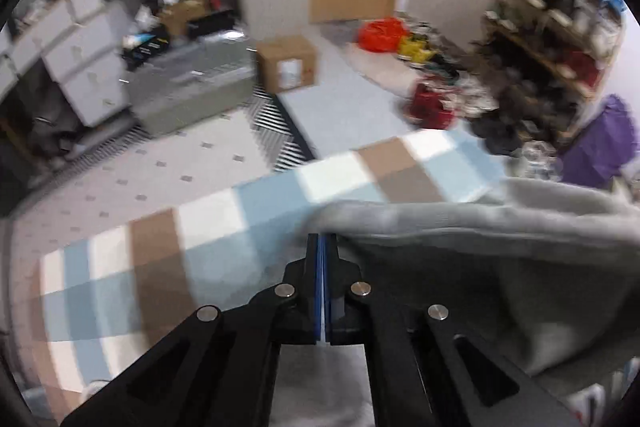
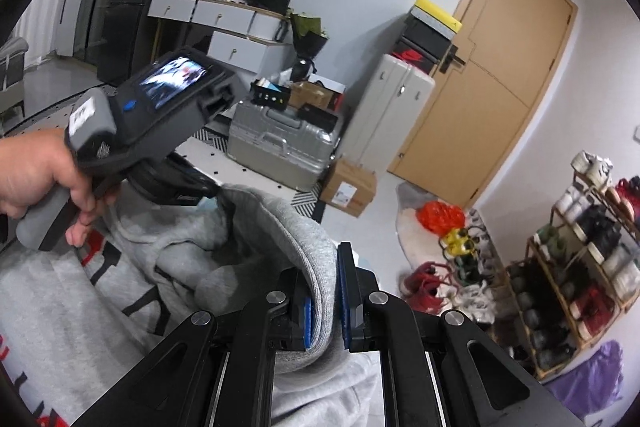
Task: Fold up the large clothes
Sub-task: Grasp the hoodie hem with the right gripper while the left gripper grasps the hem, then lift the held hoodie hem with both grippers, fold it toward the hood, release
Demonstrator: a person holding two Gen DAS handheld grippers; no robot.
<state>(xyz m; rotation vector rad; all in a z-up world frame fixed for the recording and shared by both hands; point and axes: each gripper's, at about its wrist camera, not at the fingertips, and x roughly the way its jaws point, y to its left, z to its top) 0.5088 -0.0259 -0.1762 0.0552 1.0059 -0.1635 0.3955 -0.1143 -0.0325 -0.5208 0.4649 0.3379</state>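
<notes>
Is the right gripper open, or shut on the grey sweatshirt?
Shut on it: the right gripper pinches the grey sweatshirt between its blue pads.

One grey sweatshirt (image 2: pixel 168 267); two claws (image 1: pixel 322 243) (image 2: pixel 326 291); one silver suitcase (image 2: pixel 280 143); one cardboard box (image 2: pixel 349 189); one door (image 2: pixel 492 67).

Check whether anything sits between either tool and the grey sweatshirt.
Nothing visible does. The right tool is already clamped on a fold of the sweatshirt. The left tool is shut at the garment's edge; whether it pinches cloth cannot be told.
</notes>
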